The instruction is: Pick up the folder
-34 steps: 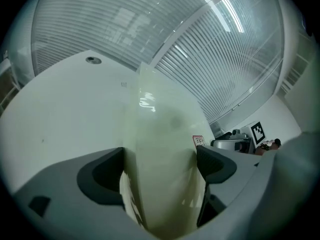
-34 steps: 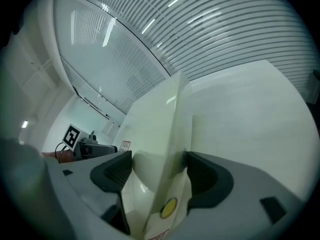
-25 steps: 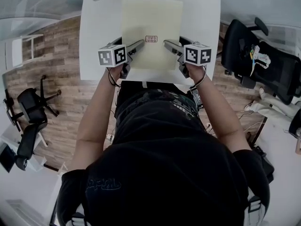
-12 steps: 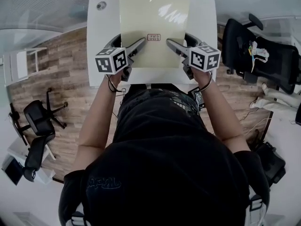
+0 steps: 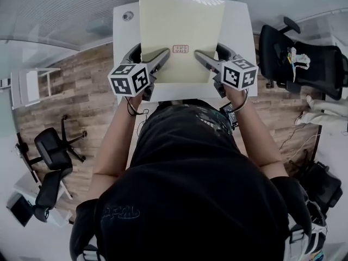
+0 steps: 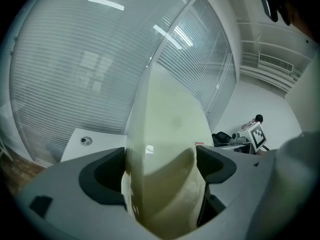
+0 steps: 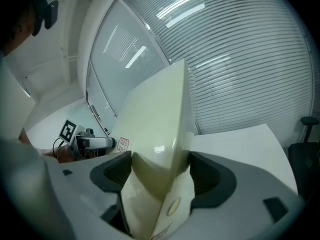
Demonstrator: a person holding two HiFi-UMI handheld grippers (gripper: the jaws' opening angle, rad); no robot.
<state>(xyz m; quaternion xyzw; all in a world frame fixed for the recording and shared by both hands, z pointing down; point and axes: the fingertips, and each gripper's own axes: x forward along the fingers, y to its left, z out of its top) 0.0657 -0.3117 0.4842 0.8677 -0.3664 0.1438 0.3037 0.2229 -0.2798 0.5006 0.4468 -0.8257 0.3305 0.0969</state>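
1. Folder [image 5: 182, 37]: pale yellow-green, closed and flat. It is held in front of the person over the white desk [image 5: 123, 42]. In the head view its far edge overlaps the desk's far edge, and its near edge sits between the two claws.
2. Left claw [image 5: 163, 54]: clamped on the near left part of the folder. The left gripper view shows the dark pads [image 6: 105, 176] pressed against opposite faces, with the sheet seen edge-on between them.
3. Right claw [image 5: 200, 55]: clamped on the near right part of the folder. The right gripper view shows the same grip, with pads [image 7: 212, 179] bearing on both faces and the folder filling the gap.
4. Attitude: in both gripper views the folder rises away from the jaws against the window blinds [image 6: 75, 59], and the desk top shows below and beyond it. It appears raised off the desk. Whether the far edge touches the desk cannot be told.
5. Label [image 5: 180, 49]: small, printed in red, on the folder's upper face between the two claw tips. The print is too small to read.
6. Grommet [image 5: 128, 16]: round, set in the desk near its far left corner, beside the folder and apart from it.
7. Marker cubes: the left cube [image 5: 129, 79] and the right cube [image 5: 240, 73] sit at the near desk edge, one on each claw.
8. Surroundings: wood-plank floor [image 5: 81, 86]. A black office chair [image 5: 280, 53] stands to the right of the desk, and a second chair [image 5: 51, 162] is well apart on the left.
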